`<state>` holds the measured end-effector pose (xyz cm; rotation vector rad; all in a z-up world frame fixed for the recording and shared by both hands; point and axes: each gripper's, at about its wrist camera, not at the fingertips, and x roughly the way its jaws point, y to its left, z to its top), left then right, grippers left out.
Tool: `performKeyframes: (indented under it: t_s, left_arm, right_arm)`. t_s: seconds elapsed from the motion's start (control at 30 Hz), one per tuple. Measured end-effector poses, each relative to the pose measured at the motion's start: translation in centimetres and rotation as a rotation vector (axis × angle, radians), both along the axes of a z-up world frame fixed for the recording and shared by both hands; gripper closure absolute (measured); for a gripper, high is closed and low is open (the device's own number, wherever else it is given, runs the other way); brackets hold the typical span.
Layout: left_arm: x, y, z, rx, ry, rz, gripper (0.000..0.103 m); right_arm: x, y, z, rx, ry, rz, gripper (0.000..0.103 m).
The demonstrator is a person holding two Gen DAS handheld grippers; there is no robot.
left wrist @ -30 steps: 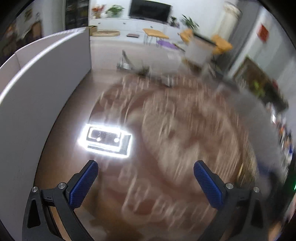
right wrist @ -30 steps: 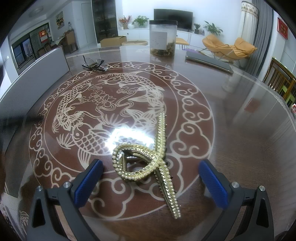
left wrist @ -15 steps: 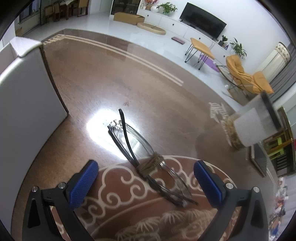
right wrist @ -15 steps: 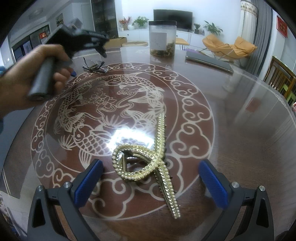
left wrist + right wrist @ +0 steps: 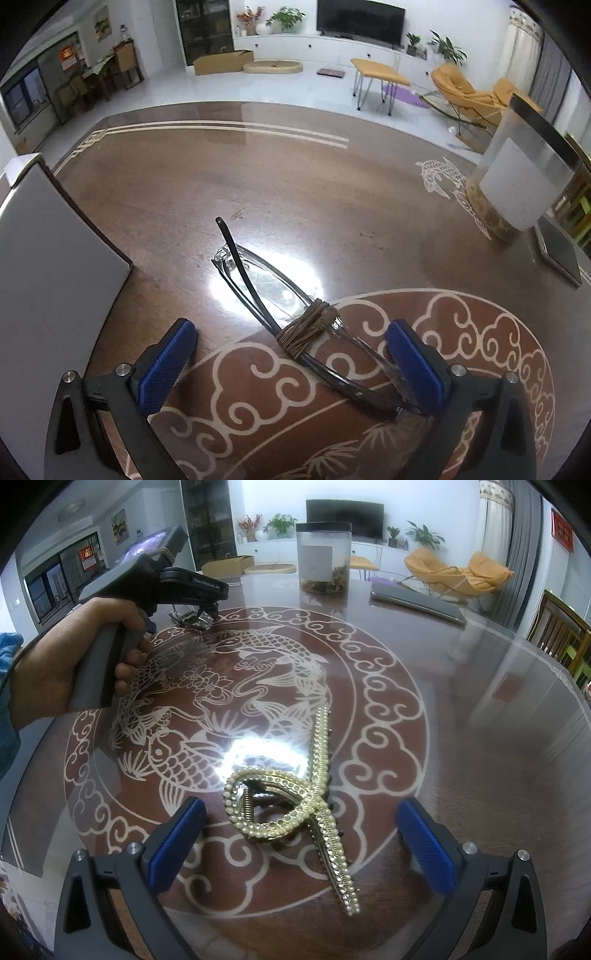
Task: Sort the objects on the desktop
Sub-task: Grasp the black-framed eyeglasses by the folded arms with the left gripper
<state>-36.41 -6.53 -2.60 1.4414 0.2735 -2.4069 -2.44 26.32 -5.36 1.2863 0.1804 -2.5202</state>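
Glossy brown tabletop [image 5: 332, 192], inlaid with cream cloud scrolls and koi, fills both views, with a living room seen beyond it. At the left edge of the left wrist view a pale grey panel [image 5: 48, 280] is stood upright on the table. At lower centre the left gripper [image 5: 291, 354] is held with its blue-padded jaws wide apart, and a pair of folded black-framed glasses [image 5: 258, 291] wound with brown cord is bracketed between them, lying flat on the table. A clear lidded jar [image 5: 517, 184] is seen at the right edge.

In the right wrist view a hand [image 5: 62, 664] is shown at upper left around the other tool's handle. At lower centre a gold hair claw studded with pearls and rhinestones [image 5: 295, 794] is framed by the right gripper [image 5: 301, 830], whose jaws are likewise spread and empty.

The approach step is judged to be in hand: neither object is gripped. Next, lowering and closing on the corded bridge is called for, squarely, since thin frames may be expected to slip.
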Motion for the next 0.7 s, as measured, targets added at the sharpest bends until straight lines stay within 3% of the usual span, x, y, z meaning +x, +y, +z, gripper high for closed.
performKeyframes:
  t_s: [0.07, 0.13, 0.17, 0.4, 0.6, 0.7]
  left_arm:
    - [0.4, -0.2, 0.5, -0.013, 0.026, -0.013, 0.017]
    - [1.3, -0.2, 1.1, -0.028, 0.058, -0.046, 0.064]
    - [1.5, -0.1, 1.3, -0.032, 0.062, -0.072, 0.073]
    - [7.0, 1.0, 1.4, -0.024, 0.113, -0.246, 0.075]
    - [17.2, 2.9, 1.7, -0.022, 0.115, -0.472, 0.075]
    - [21.6, 3.2, 1.7, -0.029, 0.125, -0.526, 0.073]
  right_arm:
    - [0.0, 0.0, 0.0, 0.000, 0.000, 0.000, 0.000]
    - [0.0, 0.0, 0.0, 0.001, 0.000, 0.000, 0.000]
    - [0.0, 0.0, 0.0, 0.001, 0.000, 0.000, 0.000]
    - [0.0, 0.0, 0.1, 0.003, 0.000, 0.000, 0.000]
    - [0.1, 0.0, 0.0, 0.008, 0.000, 0.000, 0.000]
    - [0.1, 0.0, 0.0, 0.011, 0.000, 0.000, 0.000]
